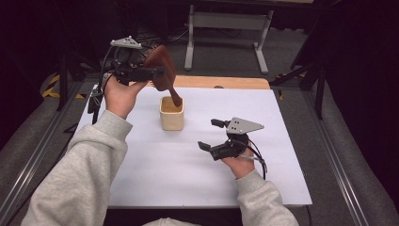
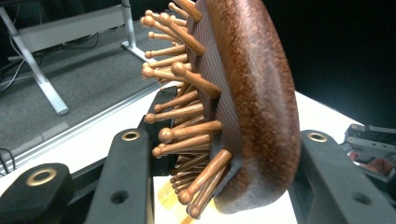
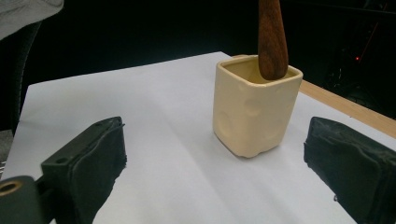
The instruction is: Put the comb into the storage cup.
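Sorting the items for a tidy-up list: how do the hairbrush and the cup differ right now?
The hairbrush is dark brown wood; the cup is pale cream. The hairbrush is held tilted in the air by the left gripper; the cup stands upright on the table. They meet where the brush's handle dips into the cup.

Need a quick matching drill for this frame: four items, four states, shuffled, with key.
Items:
1. wooden hairbrush
2. cream cup
3. left gripper
4. right gripper

States:
A. jaws open, nothing between them
B. upright on the white table
C. handle tip at the cup's mouth
D. shut on the brush head

Pairs: 1-C, 2-B, 3-D, 4-A
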`<state>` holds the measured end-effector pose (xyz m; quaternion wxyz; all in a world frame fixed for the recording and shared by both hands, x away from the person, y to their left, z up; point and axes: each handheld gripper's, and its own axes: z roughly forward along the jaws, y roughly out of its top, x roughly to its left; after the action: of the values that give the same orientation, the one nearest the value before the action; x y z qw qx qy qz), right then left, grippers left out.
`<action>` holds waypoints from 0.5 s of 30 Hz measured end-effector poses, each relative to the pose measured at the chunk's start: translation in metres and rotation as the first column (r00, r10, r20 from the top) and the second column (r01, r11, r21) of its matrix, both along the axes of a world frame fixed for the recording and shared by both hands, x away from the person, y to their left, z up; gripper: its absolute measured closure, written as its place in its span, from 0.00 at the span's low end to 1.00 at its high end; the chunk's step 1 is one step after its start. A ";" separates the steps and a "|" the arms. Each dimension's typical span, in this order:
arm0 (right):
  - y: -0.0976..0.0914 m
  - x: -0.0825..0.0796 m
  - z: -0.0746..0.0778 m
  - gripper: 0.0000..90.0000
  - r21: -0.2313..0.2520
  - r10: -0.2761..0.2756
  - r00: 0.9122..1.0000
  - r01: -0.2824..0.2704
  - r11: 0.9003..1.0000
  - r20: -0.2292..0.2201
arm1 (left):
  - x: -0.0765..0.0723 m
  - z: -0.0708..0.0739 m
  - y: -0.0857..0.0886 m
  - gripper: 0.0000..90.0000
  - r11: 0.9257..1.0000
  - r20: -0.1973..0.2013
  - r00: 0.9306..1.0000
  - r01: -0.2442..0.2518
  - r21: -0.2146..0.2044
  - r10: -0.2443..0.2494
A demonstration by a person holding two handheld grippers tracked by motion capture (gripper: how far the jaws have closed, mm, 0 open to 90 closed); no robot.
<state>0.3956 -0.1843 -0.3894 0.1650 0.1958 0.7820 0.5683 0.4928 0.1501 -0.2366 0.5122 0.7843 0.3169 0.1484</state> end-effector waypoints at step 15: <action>-0.001 0.000 0.000 0.07 0.003 -0.001 1.000 0.001 1.000 -0.002 | 0.010 -0.018 -0.005 0.63 1.000 -0.044 0.999 -0.015 0.017 0.016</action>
<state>0.3961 -0.1852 -0.3897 0.1641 0.1971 0.7812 0.5692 0.5026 0.1452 -0.2543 0.4971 0.7893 0.3331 0.1375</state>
